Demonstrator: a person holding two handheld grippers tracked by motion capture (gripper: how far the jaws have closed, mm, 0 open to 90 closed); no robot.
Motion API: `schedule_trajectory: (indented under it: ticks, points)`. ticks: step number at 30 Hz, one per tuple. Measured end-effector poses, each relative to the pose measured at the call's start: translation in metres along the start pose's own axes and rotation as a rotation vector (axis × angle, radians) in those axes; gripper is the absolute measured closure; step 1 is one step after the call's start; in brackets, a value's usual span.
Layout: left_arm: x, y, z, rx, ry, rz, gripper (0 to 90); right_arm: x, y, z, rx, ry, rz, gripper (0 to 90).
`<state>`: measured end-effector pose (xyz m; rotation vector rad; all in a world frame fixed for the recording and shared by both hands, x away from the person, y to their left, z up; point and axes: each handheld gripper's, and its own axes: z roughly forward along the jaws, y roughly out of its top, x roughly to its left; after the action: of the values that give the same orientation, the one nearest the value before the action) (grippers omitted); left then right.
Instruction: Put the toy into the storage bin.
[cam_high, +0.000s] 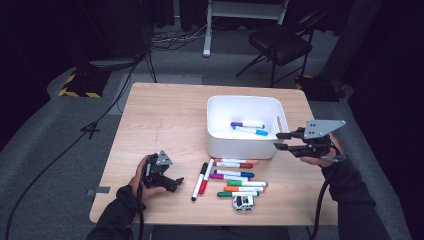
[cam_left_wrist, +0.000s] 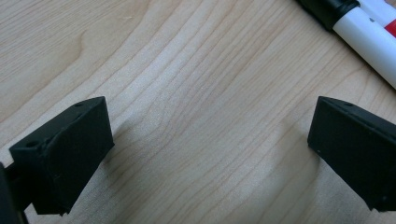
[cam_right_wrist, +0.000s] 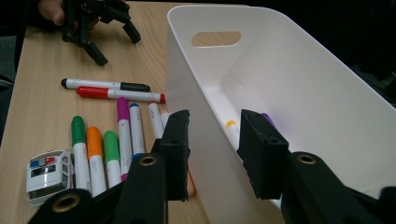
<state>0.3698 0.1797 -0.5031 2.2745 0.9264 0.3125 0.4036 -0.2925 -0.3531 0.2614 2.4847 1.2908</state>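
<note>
The left gripper (cam_left_wrist: 205, 154) holds its black jaws wide apart over the bare wooden desk (cam_left_wrist: 187, 93). Beyond its right jaw lie a black-capped marker (cam_left_wrist: 359, 32) and a red-banded marker (cam_left_wrist: 385, 14).

On the bench (cam_high: 165, 120) stood one white bin (cam_high: 246, 106), and inside it lay two markers: one purple-capped (cam_high: 247, 124) and one blue-capped (cam_high: 252, 131). Outside the bin, near its front wall, lay eight more markers: one black (cam_high: 199, 182), two red (cam_high: 206, 176) (cam_high: 236, 163), one purple-and-blue (cam_high: 232, 175), two green (cam_high: 247, 183) (cam_high: 237, 194), one orange (cam_high: 243, 189), and one partly hidden against the bin. One toy police car (cam_high: 243, 202) sat nearest. Two tongs were present, left (cam_high: 176, 182) and right (cam_high: 279, 140).
</note>
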Motion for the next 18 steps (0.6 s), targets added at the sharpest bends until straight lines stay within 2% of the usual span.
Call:
schedule_trajectory:
  ticks: [6,12,18]
  points:
    - [0.000,0.000,0.000,0.000,-0.001,-0.001,0.2,0.026,-0.017,0.012,-0.003,0.047,-0.016,66.3]
    - [0.000,0.000,0.000,0.000,-0.001,0.000,0.2,0.046,-0.034,0.041,0.035,0.113,-0.022,70.1]
    - [0.000,0.000,0.000,0.000,-0.001,-0.001,0.2,0.055,-0.048,0.073,0.091,0.166,-0.009,72.4]
